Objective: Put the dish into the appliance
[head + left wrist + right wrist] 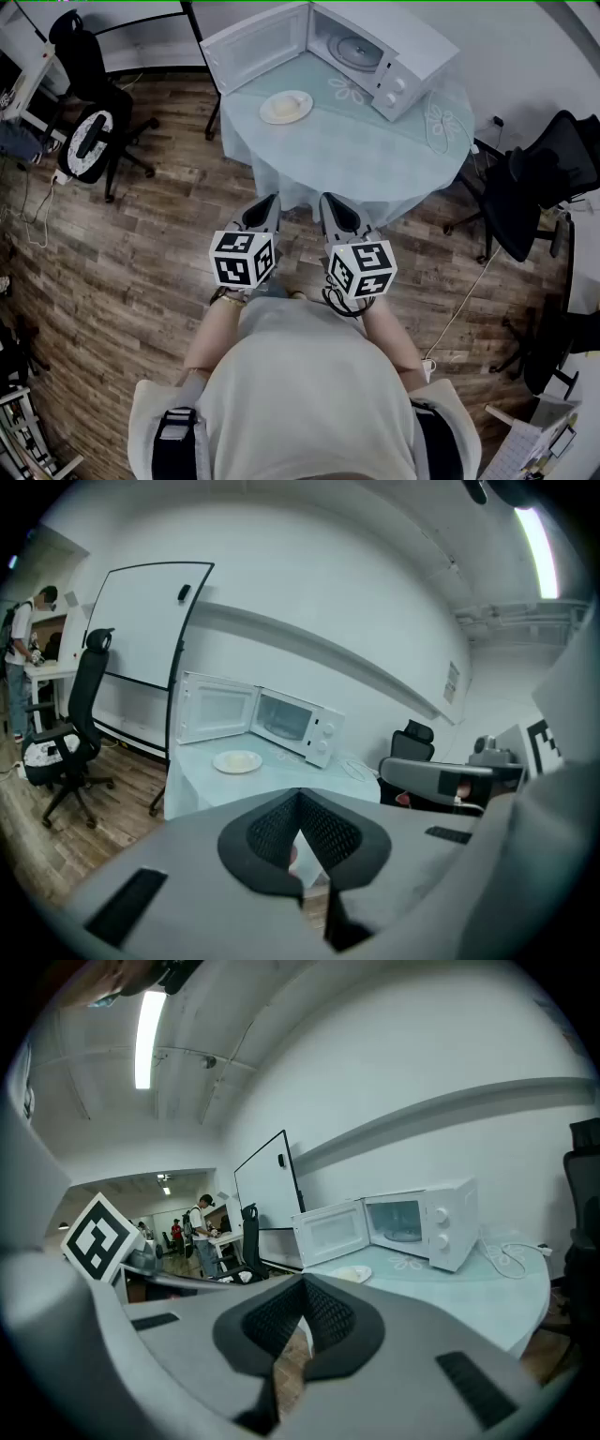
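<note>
A white dish (pixel 286 107) with pale food on it rests on the round table (pixel 375 159), in front of the white microwave (pixel 370 56), whose door (pixel 255 47) stands wide open to the left. The dish (pixel 237 760) and microwave (pixel 292 726) also show in the left gripper view, and the dish (pixel 352 1274) and microwave (pixel 427 1222) in the right gripper view. My left gripper (pixel 265 203) and right gripper (pixel 330 202) are held side by side near the table's front edge, well short of the dish. Both are shut with nothing between the jaws.
Black office chairs stand at the left (pixel 94 103) and right (pixel 539 187) of the table. A whiteboard (pixel 141 649) stands behind the table. People are at desks in the background (pixel 202 1232). Cables run over the wooden floor (pixel 122 272).
</note>
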Action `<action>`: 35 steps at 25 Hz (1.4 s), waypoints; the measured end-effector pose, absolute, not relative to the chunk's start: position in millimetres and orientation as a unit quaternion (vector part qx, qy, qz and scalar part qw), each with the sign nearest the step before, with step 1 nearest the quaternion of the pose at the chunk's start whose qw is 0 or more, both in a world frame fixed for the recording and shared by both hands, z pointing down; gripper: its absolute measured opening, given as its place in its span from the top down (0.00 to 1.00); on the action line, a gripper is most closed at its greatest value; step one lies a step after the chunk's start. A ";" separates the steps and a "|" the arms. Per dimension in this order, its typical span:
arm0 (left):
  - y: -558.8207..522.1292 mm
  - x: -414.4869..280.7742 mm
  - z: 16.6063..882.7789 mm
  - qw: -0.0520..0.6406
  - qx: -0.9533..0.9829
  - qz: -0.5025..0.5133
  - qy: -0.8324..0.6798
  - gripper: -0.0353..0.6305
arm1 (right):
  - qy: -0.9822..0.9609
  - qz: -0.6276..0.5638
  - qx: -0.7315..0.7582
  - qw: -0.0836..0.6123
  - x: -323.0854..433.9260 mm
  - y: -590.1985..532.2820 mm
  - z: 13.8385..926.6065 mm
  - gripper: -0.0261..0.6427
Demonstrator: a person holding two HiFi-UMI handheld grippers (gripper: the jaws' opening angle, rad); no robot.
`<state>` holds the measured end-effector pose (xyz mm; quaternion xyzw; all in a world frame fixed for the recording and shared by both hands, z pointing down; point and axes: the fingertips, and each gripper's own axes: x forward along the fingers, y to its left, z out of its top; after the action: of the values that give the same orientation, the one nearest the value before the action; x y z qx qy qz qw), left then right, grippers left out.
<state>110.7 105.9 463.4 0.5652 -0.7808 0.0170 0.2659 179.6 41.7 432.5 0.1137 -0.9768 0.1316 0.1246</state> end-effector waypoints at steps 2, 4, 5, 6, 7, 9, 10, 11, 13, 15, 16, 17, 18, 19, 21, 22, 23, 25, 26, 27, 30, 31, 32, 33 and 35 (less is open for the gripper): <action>112.0 122.6 460.8 0.267 0.564 0.003 -0.781 0.93 | -0.977 0.127 0.112 0.126 190.3 46.5 432.5 0.95; 118.2 132.5 460.1 0.272 0.562 -0.007 -0.781 0.93 | -0.978 0.127 0.109 0.128 199.3 52.0 433.4 0.95; 121.1 136.7 459.9 0.274 0.562 -0.011 -0.780 0.93 | -0.977 0.129 0.107 0.129 202.6 54.8 434.1 0.95; 123.6 140.3 459.4 0.275 0.563 -0.014 -0.779 0.93 | -0.977 0.131 0.105 0.130 205.0 57.2 434.3 0.95; 125.7 143.4 458.4 0.274 0.565 -0.014 -0.778 0.94 | -0.977 0.131 0.103 0.130 206.7 59.1 434.0 0.95; 130.3 150.0 456.1 0.268 0.573 -0.014 -0.775 0.94 | -0.978 0.127 0.103 0.127 210.2 63.1 432.3 0.95; 133.3 152.8 455.4 0.265 0.575 -0.014 -0.774 0.94 | -0.979 0.121 0.106 0.124 212.6 65.4 431.1 0.95; 136.4 154.4 455.1 0.264 0.575 -0.015 -0.774 0.93 | -0.980 0.114 0.109 0.120 215.4 67.6 429.8 0.95; 140.3 153.5 454.6 0.262 0.569 -0.018 -0.779 0.94 | -0.981 0.099 0.117 0.115 219.7 69.7 427.7 0.95; 141.7 151.6 453.7 0.261 0.564 -0.022 -0.783 0.94 | -0.982 0.096 0.119 0.115 222.1 70.3 427.4 0.95; 142.4 151.5 453.3 0.260 0.564 -0.023 -0.783 0.93 | -0.981 0.098 0.119 0.115 222.9 70.8 428.0 0.95; 143.3 151.4 453.2 0.260 0.564 -0.023 -0.783 0.93 | -0.981 0.102 0.120 0.116 223.4 71.0 428.8 0.95; 144.1 150.9 453.3 0.260 0.564 -0.024 -0.783 0.94 | -0.980 0.104 0.122 0.117 223.4 70.6 429.6 0.95; 144.7 149.3 453.5 0.261 0.564 -0.024 -0.783 0.93 | -0.979 0.106 0.125 0.118 222.6 69.6 430.1 0.95; 145.7 144.9 454.3 0.263 0.565 -0.024 -0.782 0.93 | -0.978 0.113 0.129 0.118 219.2 68.0 430.2 0.95; 145.7 142.8 454.6 0.263 0.567 -0.023 -0.780 0.93 | -0.978 0.115 0.129 0.119 217.0 67.8 430.2 0.95; 145.4 140.6 454.7 0.262 0.570 -0.022 -0.778 0.93 | -0.978 0.116 0.128 0.120 214.5 67.7 430.5 0.95; 143.7 134.4 455.8 0.259 0.575 -0.015 -0.776 0.93 | -0.978 0.115 0.125 0.123 208.0 67.9 432.1 0.95; 142.9 130.5 457.2 0.258 0.577 -0.012 -0.775 0.93 | -0.978 0.117 0.123 0.124 204.2 68.4 433.7 0.95; 142.2 126.3 458.9 0.258 0.580 -0.009 -0.773 0.93 | -0.977 0.120 0.120 0.125 200.1 69.2 435.6 0.95; 139.3 108.5 462.6 0.263 0.588 -0.008 -0.765 0.93 | -0.976 0.126 0.123 0.128 184.7 69.4 440.3 0.95; 138.3 100.4 463.4 0.264 0.591 -0.009 -0.762 0.93 | -0.975 0.126 0.127 0.129 178.1 68.8 441.5 0.95; 137.5 91.5 464.3 0.267 0.594 -0.011 -0.759 0.93 | -0.975 0.125 0.132 0.128 170.8 68.0 442.4 0.95; 136.4 82.1 465.2 0.269 0.597 -0.013 -0.756 0.93 | -0.974 0.125 0.138 0.127 163.0 66.8 442.9 0.95; 133.0 63.3 467.0 0.273 0.604 -0.011 -0.749 0.94 | -0.973 0.125 0.152 0.122 146.6 62.5 442.2 0.95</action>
<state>63.3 133.0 467.0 0.6043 -0.7485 -0.0108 0.2728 146.6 62.5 442.2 0.1519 -0.9728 0.1249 0.1223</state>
